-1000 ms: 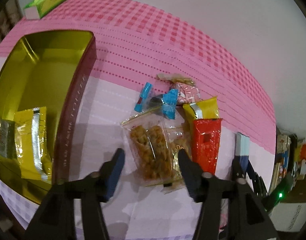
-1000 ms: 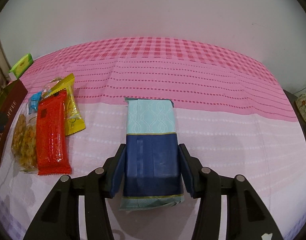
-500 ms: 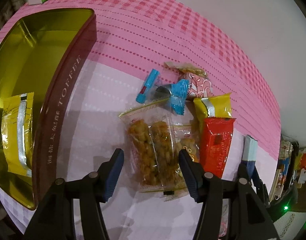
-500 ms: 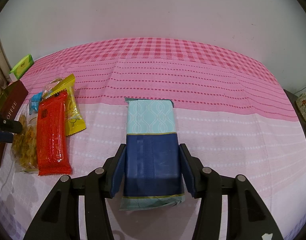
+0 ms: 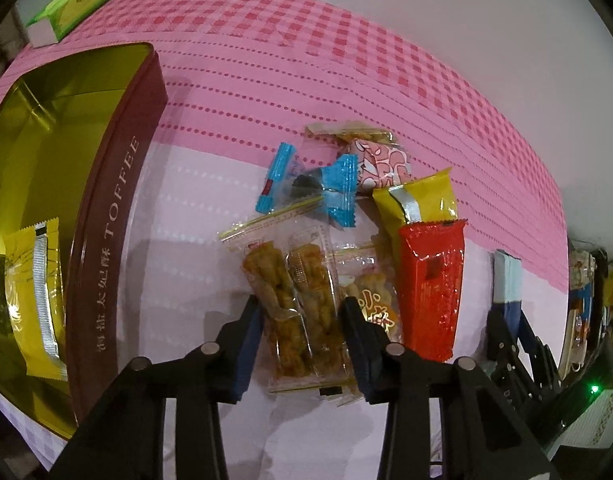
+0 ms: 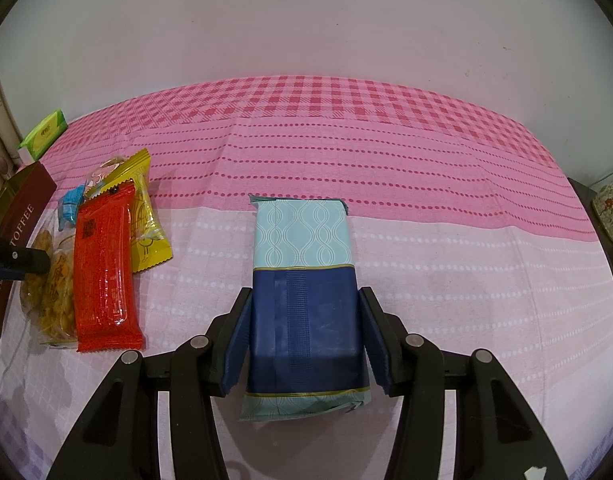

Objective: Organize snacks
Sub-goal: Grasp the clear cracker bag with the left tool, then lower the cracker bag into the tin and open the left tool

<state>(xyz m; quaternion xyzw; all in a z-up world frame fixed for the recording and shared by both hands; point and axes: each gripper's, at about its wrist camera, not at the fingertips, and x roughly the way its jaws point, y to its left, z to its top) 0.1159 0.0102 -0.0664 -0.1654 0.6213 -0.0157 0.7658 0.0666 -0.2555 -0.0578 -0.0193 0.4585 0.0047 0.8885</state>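
Pink checked and dotted cloth (image 6: 386, 160); maroon tin (image 5: 110, 240), gold inside; red packet (image 5: 430, 280); yellow packet (image 5: 422, 196); navy and pale teal pack (image 6: 302, 280).

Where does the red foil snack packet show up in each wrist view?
Left wrist: red foil snack packet right of centre, beside the clear fried-snack bag.
Right wrist: lower left.
Shared landmark: brown TOFFEE tin, at the left in both.

Dim indoor light, glare on the gold tin (image 5: 46, 128), soft shadows on the tablecloth (image 6: 426, 280), fisheye-bent, dark-vignetted edges.
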